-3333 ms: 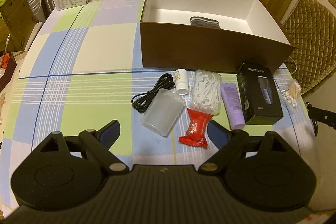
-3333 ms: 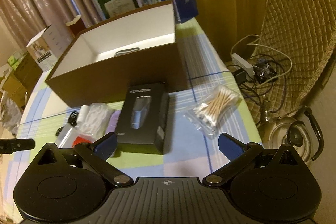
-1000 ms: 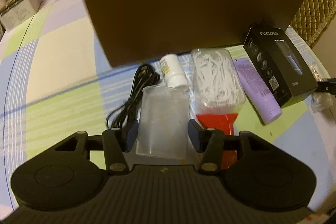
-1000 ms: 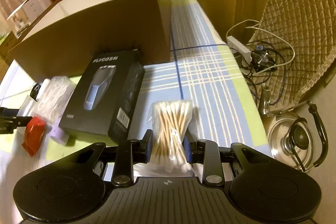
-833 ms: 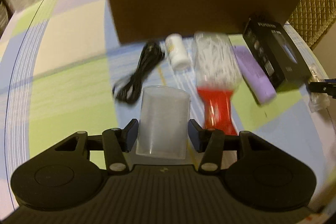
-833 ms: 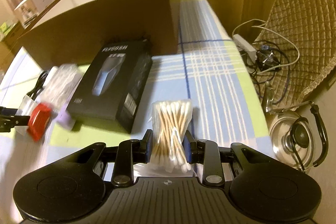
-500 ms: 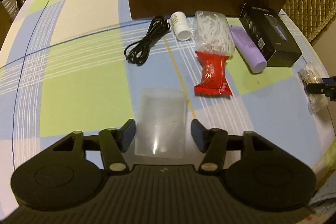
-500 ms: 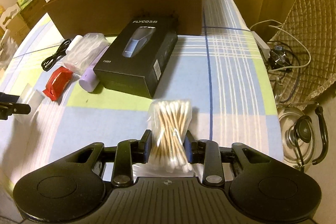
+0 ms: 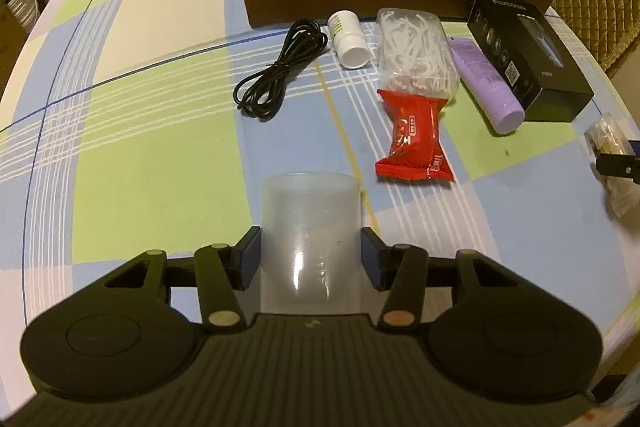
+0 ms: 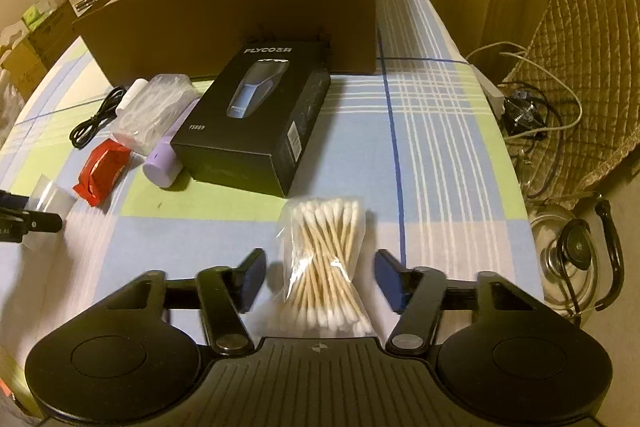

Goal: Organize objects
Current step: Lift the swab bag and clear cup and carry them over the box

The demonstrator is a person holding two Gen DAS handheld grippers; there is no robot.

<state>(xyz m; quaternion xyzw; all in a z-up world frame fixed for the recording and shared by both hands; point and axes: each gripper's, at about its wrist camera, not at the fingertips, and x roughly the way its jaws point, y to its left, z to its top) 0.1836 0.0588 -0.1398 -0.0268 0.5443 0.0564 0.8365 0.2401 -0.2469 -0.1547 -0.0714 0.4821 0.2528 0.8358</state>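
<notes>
A person is working two handheld grippers over a plaid-covered table (image 9: 152,155), sorting small household items that are lying in front of a large brown box (image 10: 240,15).

The left gripper (image 9: 311,257) is closing on a clear plastic cup (image 9: 310,227); its pads are sitting right at the cup's sides, and whether they are pressing yet cannot be told for certain. The right gripper (image 10: 320,277) is opening, its fingers standing clear on both sides of a bag of cotton swabs (image 10: 326,259) that is lying flat on the cloth between them.

Further back, a cable (image 9: 276,75), a white bottle (image 9: 348,39), a floss bag (image 9: 416,51), a red packet (image 9: 414,139), a purple tube (image 9: 486,83) and a black shaver box (image 9: 528,59) are waiting in a row just in front of the box.

To do this step well, the left hand is probably best squeezing gently, since the thin cup looks easy to deform or pop out. The right hand should likely be drawing back without dragging the bag's slack plastic along.
</notes>
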